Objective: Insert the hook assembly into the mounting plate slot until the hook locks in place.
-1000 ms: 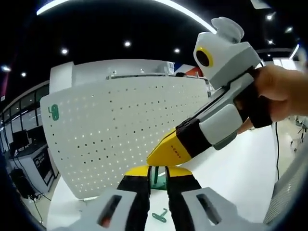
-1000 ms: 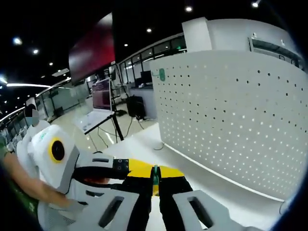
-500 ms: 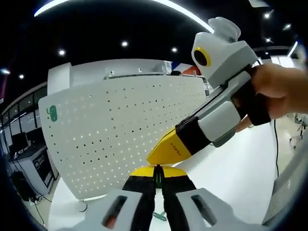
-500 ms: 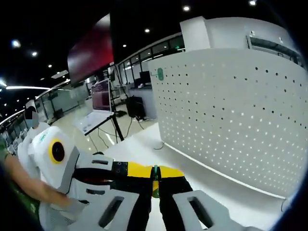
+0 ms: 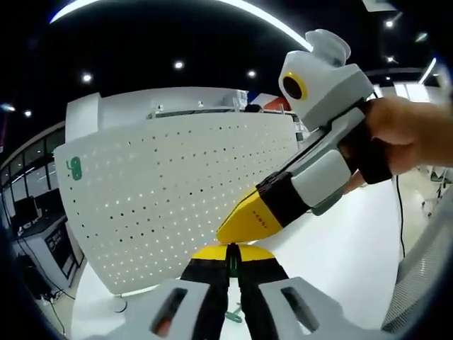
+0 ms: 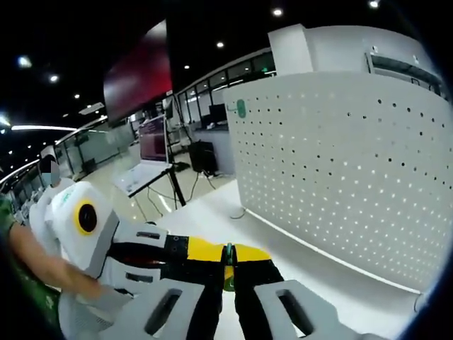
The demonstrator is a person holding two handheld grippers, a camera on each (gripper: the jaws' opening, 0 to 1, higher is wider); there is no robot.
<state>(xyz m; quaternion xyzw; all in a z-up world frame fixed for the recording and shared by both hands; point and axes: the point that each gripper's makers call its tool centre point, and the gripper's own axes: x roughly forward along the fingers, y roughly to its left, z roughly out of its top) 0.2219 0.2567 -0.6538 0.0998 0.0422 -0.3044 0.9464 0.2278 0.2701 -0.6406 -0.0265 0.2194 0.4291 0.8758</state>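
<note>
A thin green hook piece [image 5: 231, 263] stands upright between my left gripper's [image 5: 230, 253] yellow-tipped jaws, which are shut on it. My right gripper [image 5: 228, 232], held by a hand, reaches in from the upper right with its yellow tip meeting the same spot. In the right gripper view, my right gripper [image 6: 228, 263] is shut on the green hook piece [image 6: 228, 253], and my left gripper [image 6: 202, 249] comes in from the left. The white perforated mounting plate [image 5: 177, 191] [image 6: 340, 163] stands upright beyond both. A green hook [image 5: 73, 168] [image 6: 241, 108] hangs at its top corner.
Another green hook [image 5: 233, 316] lies on the white table [image 5: 340, 255] below my left jaws. A thin cable [image 5: 400, 212] hangs at the right. In the right gripper view, a laptop on a stand [image 6: 145, 173] is off the table's far side.
My left gripper's jaws, slightly apart a second ago, have closed onto the green hook piece. Both views have shifted slightly; the right gripper keeps its hold.
</note>
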